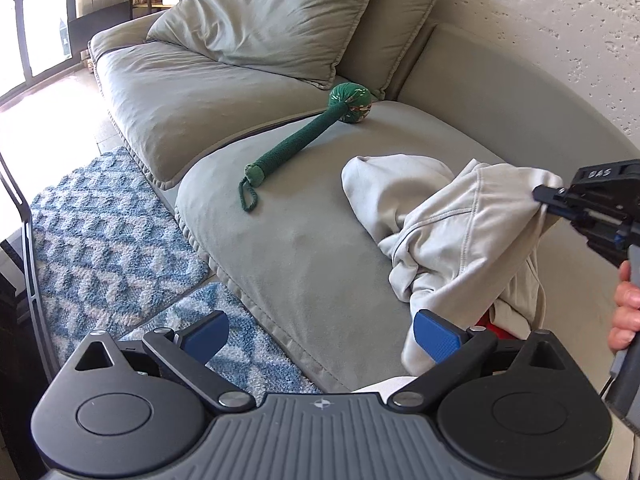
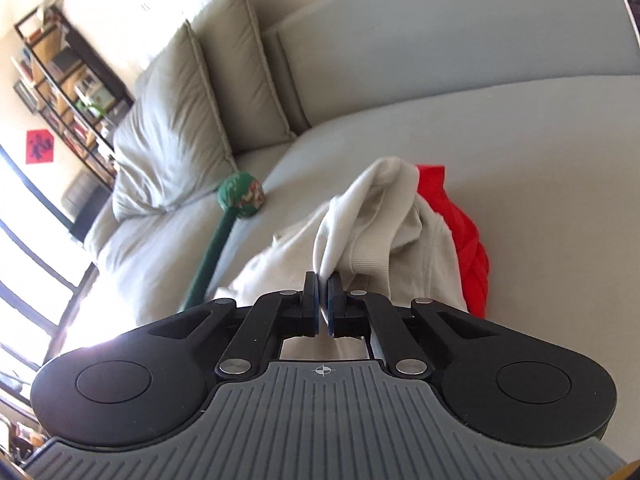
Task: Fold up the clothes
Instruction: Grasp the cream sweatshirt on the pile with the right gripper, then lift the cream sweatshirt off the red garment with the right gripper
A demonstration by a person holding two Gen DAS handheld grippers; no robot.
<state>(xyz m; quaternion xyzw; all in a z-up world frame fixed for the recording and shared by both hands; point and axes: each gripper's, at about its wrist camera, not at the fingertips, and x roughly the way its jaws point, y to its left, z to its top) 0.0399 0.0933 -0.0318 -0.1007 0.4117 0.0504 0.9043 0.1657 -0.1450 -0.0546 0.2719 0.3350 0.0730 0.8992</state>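
From the left wrist view, the left gripper (image 1: 320, 338) hovers with jaws apart over the grey sofa seat cushion (image 1: 304, 240); the crumpled cream cotton sweatshirt (image 1: 448, 224) lies at three o'clock, its edge pinched by the right gripper (image 1: 540, 196), with a green knitted ball-headed stick (image 1: 308, 136) at twelve. From the right wrist view, the right gripper's jaws are clamped together on the sweatshirt's fabric, a red garment (image 2: 460, 232) lying just behind at one o'clock

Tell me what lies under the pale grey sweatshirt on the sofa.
A bright red garment shows beneath the pale grey sweatshirt, sticking out on its far side. How far it runs underneath, and what kind of garment it is, is covered.
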